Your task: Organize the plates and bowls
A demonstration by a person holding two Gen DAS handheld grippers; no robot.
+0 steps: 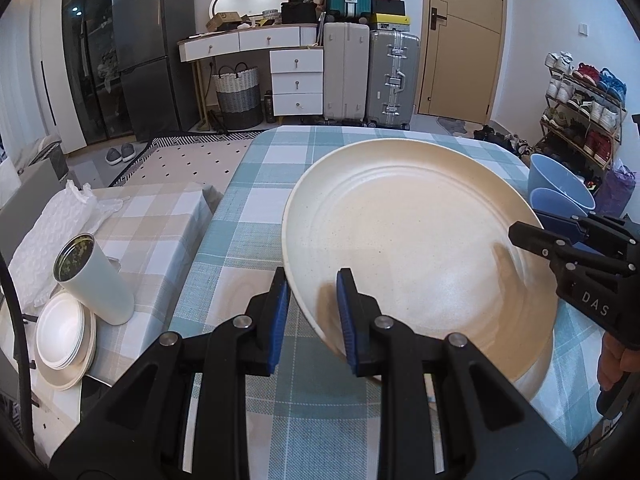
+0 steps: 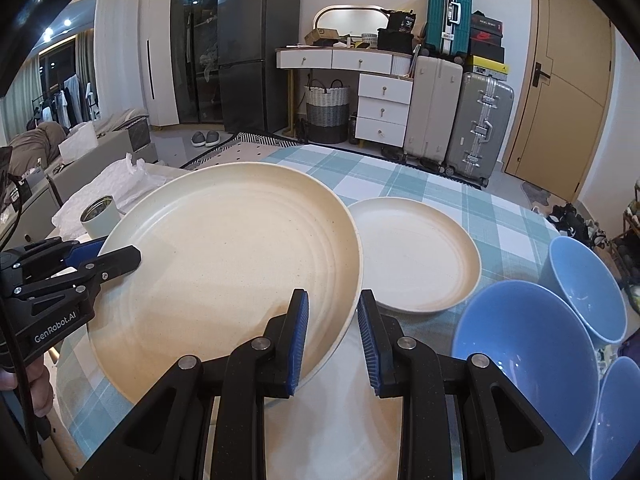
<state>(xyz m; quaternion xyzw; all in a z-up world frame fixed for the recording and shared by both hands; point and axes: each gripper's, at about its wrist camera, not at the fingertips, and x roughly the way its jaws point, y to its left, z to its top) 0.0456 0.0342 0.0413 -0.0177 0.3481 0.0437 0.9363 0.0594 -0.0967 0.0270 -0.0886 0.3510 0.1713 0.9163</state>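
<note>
- My left gripper (image 1: 313, 312) and right gripper (image 2: 333, 334) each clamp the large plate (image 2: 224, 264) by opposite rims, tilted over the table (image 1: 256, 216)
- The small plate (image 2: 416, 256) lies just right of it, nearer my right hand

The right tool (image 1: 524, 236) reads "DAS" in white letters down its black body. The left tool (image 2: 132, 256) carries "GenRobot.AI" along its side.
</note>
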